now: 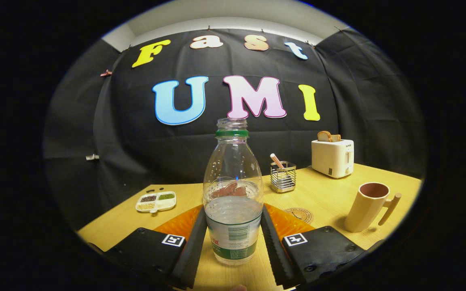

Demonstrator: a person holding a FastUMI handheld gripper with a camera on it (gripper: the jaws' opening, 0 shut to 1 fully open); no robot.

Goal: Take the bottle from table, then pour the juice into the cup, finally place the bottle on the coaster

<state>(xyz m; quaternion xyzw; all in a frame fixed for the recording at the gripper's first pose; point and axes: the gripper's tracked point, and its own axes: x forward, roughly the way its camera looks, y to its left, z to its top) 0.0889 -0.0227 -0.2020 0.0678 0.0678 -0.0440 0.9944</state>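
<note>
A clear plastic bottle (233, 190) with a green neck ring and no cap stands upright between my fingers, about half full of clear liquid. My gripper (233, 226) is shut on the bottle, one finger pressing on each side of its lower body. I cannot tell whether the base rests on the wooden table (330, 194) or hangs just above it. A beige cup (368, 206) with a wooden handle stands beyond and to the right of the right finger. A round brown coaster (301, 214) lies flat between bottle and cup, partly hidden by the right finger.
A white toaster (333, 157) with bread in it stands at the back right. A wire holder (283, 176) with a stick sits behind the bottle. A white divided dish (156, 201) of grains lies back left. The black cloth wall closes off the table's far edge.
</note>
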